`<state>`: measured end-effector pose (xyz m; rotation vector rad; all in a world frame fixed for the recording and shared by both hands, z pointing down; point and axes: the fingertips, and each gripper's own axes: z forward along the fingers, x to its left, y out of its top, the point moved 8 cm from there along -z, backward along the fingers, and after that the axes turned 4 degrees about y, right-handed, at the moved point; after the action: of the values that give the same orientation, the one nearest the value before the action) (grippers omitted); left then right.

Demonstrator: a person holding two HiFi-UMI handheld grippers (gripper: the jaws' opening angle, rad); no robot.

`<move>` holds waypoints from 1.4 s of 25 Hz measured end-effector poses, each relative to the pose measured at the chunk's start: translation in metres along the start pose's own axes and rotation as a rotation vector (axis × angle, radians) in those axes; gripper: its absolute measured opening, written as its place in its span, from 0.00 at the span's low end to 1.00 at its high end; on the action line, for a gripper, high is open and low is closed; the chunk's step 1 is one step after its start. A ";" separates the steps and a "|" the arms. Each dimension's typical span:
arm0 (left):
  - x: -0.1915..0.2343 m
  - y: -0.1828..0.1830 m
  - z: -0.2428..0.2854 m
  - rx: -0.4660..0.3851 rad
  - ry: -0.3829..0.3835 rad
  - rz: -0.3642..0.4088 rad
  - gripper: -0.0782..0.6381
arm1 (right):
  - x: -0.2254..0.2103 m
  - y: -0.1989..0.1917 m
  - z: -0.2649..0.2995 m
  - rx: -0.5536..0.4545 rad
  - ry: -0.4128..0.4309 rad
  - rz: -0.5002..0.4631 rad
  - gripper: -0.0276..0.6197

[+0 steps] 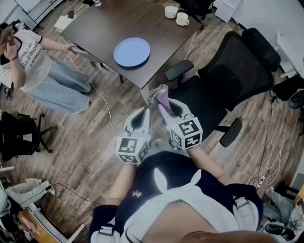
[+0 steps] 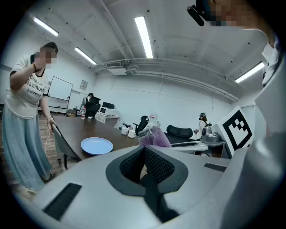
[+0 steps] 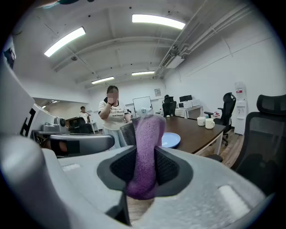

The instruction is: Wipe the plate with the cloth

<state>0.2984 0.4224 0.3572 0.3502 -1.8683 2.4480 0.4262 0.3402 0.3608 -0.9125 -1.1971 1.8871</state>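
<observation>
A round blue plate lies near the front edge of a dark brown table; it also shows in the left gripper view and the right gripper view. My right gripper is shut on a purple cloth, which sticks up past the jaws. My left gripper is beside it, its pads together with nothing between them. Both are held off the table, short of the plate, with the cloth visible from the left gripper too.
Two white mugs stand at the table's far end. A black office chair is right of my grippers by the table corner. A person stands at the table's left side, and a cable trails on the wooden floor.
</observation>
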 end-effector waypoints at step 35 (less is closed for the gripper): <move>0.124 0.032 0.066 0.050 -0.044 -0.061 0.12 | -0.010 0.033 0.132 0.060 -0.048 0.033 0.21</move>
<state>0.1820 0.3379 0.3691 0.4602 -1.7874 2.4707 0.3135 0.2655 0.3744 -0.8643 -1.1540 1.9709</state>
